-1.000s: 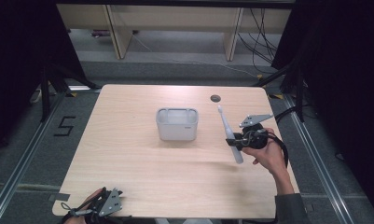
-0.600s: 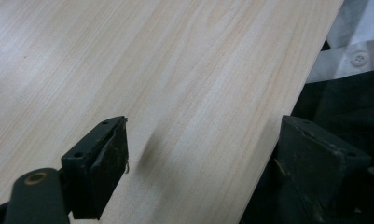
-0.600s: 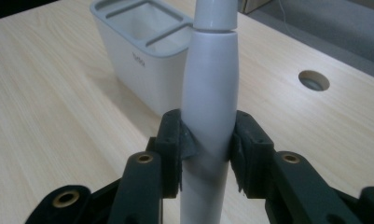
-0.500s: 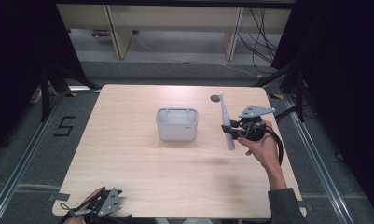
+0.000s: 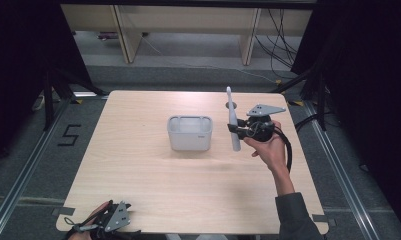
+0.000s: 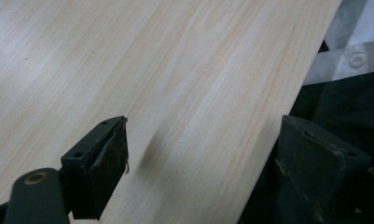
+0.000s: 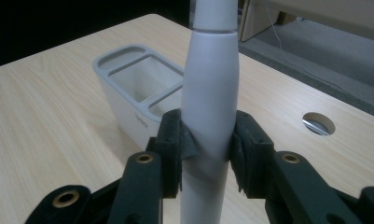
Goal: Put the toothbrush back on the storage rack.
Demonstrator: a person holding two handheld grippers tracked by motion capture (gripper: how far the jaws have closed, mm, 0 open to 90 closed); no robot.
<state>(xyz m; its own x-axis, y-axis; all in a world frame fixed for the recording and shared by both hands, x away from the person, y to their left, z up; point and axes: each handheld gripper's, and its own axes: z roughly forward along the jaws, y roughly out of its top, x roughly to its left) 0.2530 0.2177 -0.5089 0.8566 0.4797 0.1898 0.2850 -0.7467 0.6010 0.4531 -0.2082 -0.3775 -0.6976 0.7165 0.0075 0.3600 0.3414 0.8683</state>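
change: my right claw has carried the long white plastic toothbrush-shaped wand up and toward the far side of the counter since a second ago; earlier it sat lower and slanted, nearer the counter's near-right part, now it stands beside the holder.
meaning: I judge this as the carry step toward the grey-and-white plastic three-slot holder; insertion not yet done, wand sits outside it.
right claw state: clamped on the wand's thick lower body, both pads pressing its sides in the right gripper view.
left claw state: my left claw is parked at the counter's near-left edge, well apart from the holder; jaws spread wide with nothing between them in the left gripper view.
wand place: just right of the holder, not touching it, raised off the pale wooden counter.
wand long axis: near upright in the high view, leaning slightly.
wand pointing: thin tip up and away toward the round cable hole; thick end down toward the counter.
holder: upright, slots facing up, no contents that I can see.
next, my guess: shift left over a slot, then lower thick end first.
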